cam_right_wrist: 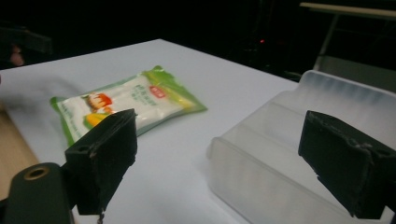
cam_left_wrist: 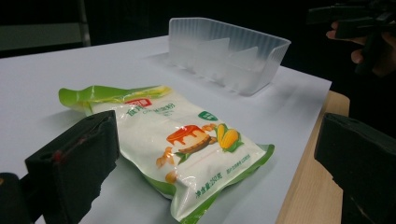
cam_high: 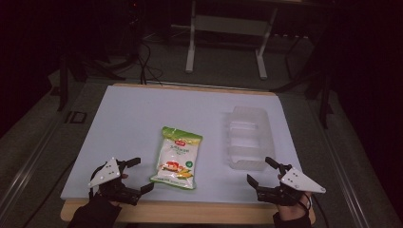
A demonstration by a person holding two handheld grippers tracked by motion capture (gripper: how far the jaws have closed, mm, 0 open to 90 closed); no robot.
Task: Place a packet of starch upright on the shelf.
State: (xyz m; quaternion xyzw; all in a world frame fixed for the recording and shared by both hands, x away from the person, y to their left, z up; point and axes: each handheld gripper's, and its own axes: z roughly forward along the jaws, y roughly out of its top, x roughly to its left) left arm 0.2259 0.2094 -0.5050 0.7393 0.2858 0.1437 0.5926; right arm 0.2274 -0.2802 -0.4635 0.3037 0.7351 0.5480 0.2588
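A white and green snack bag (cam_high: 177, 157) with a corn picture lies flat on the white table top (cam_high: 133, 118), near the front centre. To its right stands a clear plastic tray (cam_high: 247, 137) with dividers, nothing in it. My left gripper (cam_high: 140, 175) rests at the front left, jaws wide open, pointing at the bag (cam_left_wrist: 187, 144) just left of it. My right gripper (cam_high: 260, 171) is at the front right, open, just in front of the tray's near end (cam_right_wrist: 261, 177). In the right gripper view the bag (cam_right_wrist: 126, 100) lies farther off to the left.
The wooden table edge (cam_high: 190, 211) runs along the front below both hands. Beyond the table's far side stand a metal frame (cam_high: 228, 28) and cables on the dark floor. The white surface left of the bag and behind it is bare.
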